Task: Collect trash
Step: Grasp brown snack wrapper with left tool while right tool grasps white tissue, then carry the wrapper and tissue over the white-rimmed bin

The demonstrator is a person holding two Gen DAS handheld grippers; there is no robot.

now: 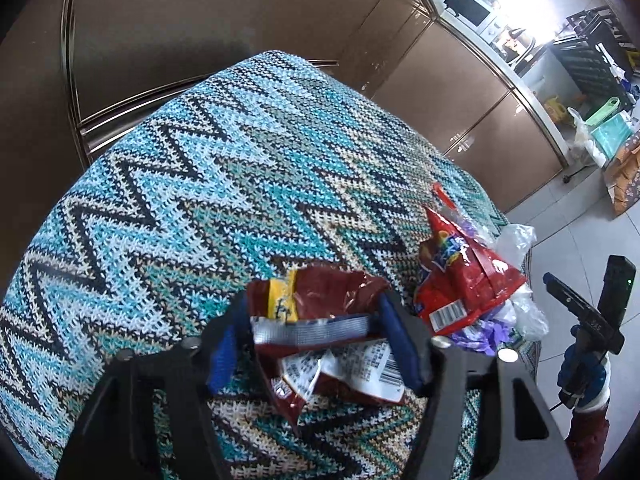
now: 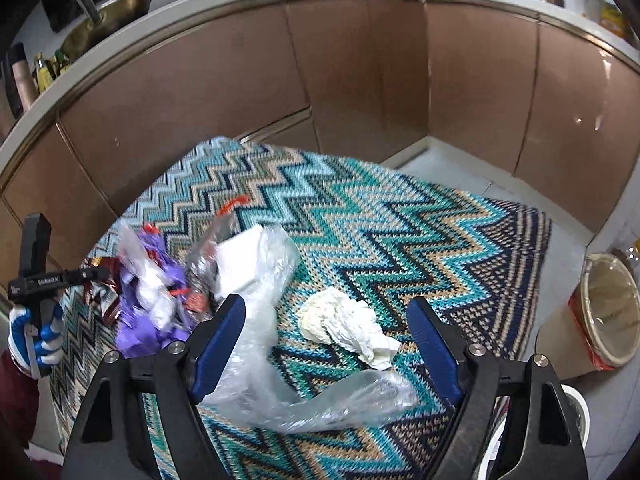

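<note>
A knitted zigzag cloth (image 1: 208, 184) in teal, navy and cream covers the desk, with a paper-lined bin (image 2: 608, 312) on the floor beside it. The left gripper (image 1: 316, 344) has its blue jaws pinching a crinkled maroon foil wrapper (image 1: 320, 320), next to a red snack bag (image 1: 464, 276). The right gripper (image 2: 328, 344) has its jaws spread, a crumpled white tissue (image 2: 348, 328) between them untouched and a filmy clear plastic bag (image 2: 272, 380) against the left jaw.

We see barcodes on the dark red snack wrapper (image 1: 320, 344) and the red packet (image 1: 464, 280), lower frame; no lettering reads clearly for us.
</note>
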